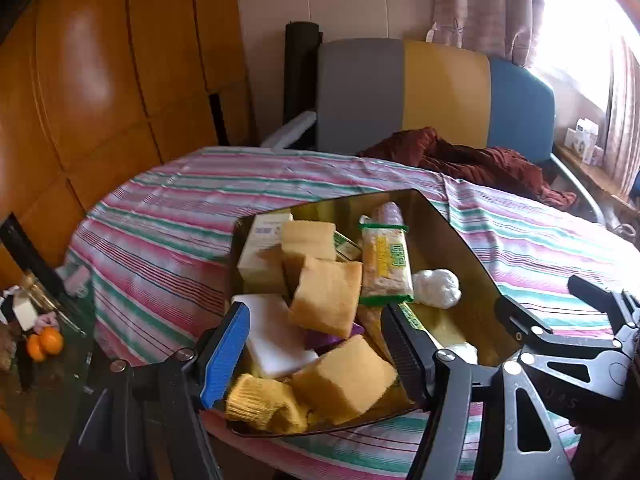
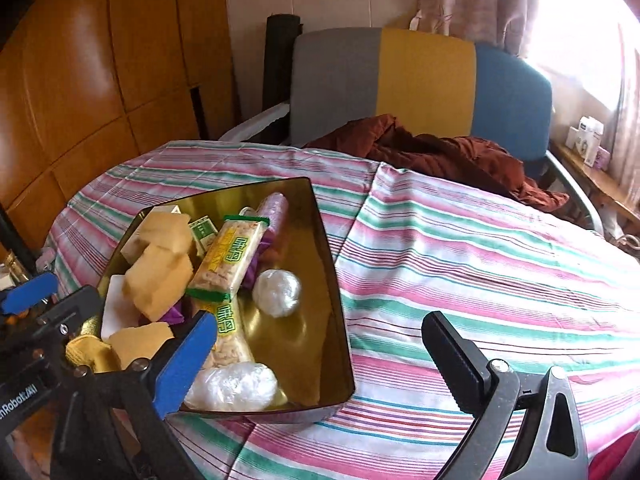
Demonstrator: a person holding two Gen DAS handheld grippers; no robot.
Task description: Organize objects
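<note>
A dark gold-lined bin (image 1: 452, 236) (image 2: 324, 280) stands on the striped table. It holds several tan sponge blocks (image 1: 326, 296) (image 2: 160, 284), a white block (image 1: 276, 336), green-edged snack packets (image 1: 386, 266) (image 2: 232, 256), white wrapped balls (image 1: 436, 288) (image 2: 276, 292) and a gold-wrapped piece (image 1: 260, 400). My left gripper (image 1: 316, 356) is open over the bin's near end, empty. My right gripper (image 2: 320, 364) is open and empty, straddling the bin's right rim. The right gripper also shows in the left wrist view (image 1: 560, 320).
The striped tablecloth (image 2: 460, 248) covers a round table. A dark red cloth (image 2: 440, 152) lies at its far edge before a grey, yellow and blue chair (image 2: 420, 80). Wooden cabinets (image 1: 100, 80) stand left. Oranges (image 1: 44, 344) sit on a low glass surface at left.
</note>
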